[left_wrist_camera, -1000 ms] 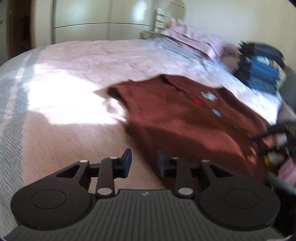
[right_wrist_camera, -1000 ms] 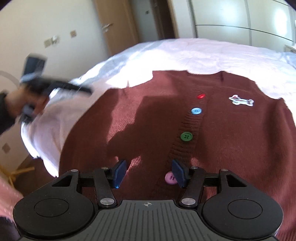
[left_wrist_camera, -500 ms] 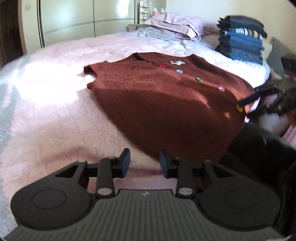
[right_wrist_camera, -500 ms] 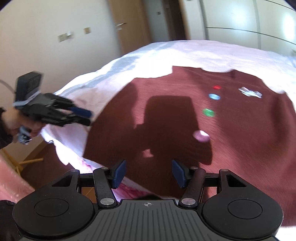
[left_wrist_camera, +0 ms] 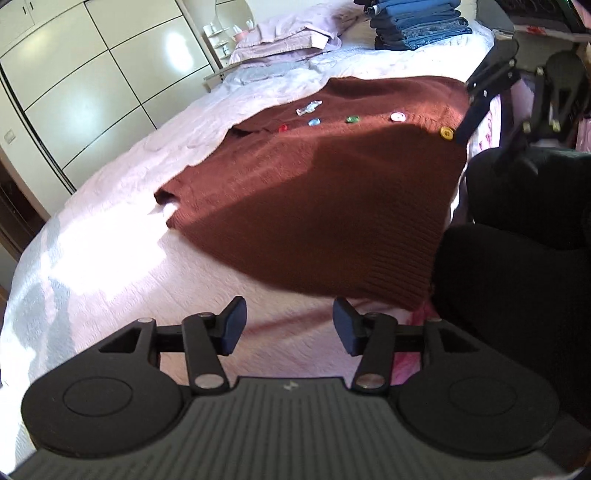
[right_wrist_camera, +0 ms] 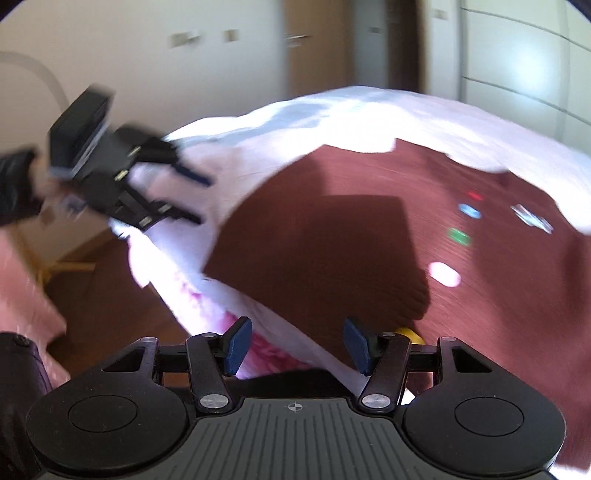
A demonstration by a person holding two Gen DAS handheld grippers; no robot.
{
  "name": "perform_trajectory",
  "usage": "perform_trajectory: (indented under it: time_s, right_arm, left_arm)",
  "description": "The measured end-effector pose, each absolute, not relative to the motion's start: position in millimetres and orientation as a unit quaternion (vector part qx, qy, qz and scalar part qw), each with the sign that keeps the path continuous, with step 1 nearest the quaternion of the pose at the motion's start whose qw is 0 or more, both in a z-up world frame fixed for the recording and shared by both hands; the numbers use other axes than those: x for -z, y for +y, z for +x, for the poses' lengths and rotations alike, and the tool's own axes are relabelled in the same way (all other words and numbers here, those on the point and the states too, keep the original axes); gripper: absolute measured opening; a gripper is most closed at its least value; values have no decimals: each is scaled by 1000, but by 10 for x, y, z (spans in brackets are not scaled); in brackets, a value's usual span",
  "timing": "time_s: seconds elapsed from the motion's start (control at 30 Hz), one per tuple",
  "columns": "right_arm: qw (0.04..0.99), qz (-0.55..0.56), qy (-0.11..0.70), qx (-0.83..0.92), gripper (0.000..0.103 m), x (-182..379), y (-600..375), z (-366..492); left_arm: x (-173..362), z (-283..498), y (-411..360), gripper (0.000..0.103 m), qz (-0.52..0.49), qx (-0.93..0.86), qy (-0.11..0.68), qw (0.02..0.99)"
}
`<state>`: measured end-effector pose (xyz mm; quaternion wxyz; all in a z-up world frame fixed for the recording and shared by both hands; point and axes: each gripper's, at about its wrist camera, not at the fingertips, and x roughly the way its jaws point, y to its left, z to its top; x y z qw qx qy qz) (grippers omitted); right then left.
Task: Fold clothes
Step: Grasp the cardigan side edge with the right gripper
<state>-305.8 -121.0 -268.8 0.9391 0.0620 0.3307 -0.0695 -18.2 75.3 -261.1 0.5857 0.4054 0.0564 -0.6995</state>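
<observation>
The left tool (left_wrist_camera: 286, 325) hangs over bare bedspread just short of the cardigan's hem, its jaws opening and nothing between them. The right tool (right_wrist_camera: 293, 345) stands wide and empty at the bed's edge, over the overhanging spread, with the hem corner and a yellow button (right_wrist_camera: 408, 332) just beyond its right pad.

The brown cardigan (left_wrist_camera: 314, 199) lies flat and buttoned on the bed (left_wrist_camera: 110, 266), hem toward the near edge, neckline toward the pillows, one sleeve end poking out on the sunlit side. It looks like a soft, fairly thick knit: limp, likely to sag and stretch when lifted, not slippery, with nothing fragile apart from the row of coloured buttons (left_wrist_camera: 352, 119) and a small bone-shaped badge (left_wrist_camera: 308, 108). The ribbed hem (left_wrist_camera: 399, 280) is firmer and should give the best purchase; pinching its two corners, or a shoulder and a hem corner, keeps the panel square. Pads are best kept off the buttons.

The quilted spread is soft and gives under pressure. Pillows (left_wrist_camera: 291, 35) and a stack of folded jeans (left_wrist_camera: 417, 24) sit at the far end, wardrobe doors (left_wrist_camera: 92, 85) beyond, wooden floor (right_wrist_camera: 110, 280) below.
</observation>
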Motion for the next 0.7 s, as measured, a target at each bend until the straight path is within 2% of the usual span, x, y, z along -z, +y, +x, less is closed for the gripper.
perform_trajectory:
  time_s: [0.2, 0.3, 0.43, 0.7]
  right_arm:
    - [944, 75, 315, 67, 58, 2705, -1154, -2812]
    - [942, 96, 309, 86, 60, 2699, -1172, -2783]
    - [941, 119, 305, 86, 78, 2689, -1193, -2829]
    - [930, 60, 355, 70, 78, 2717, -995, -2676]
  left_arm:
    - [2628, -183, 662, 54, 411, 706, 45, 575]
    - [2649, -177, 676, 62, 410, 714, 37, 566]
    - [2672, -171, 723, 70, 420, 721, 16, 550]
    - [2670, -147, 752, 74, 490, 710, -61, 502]
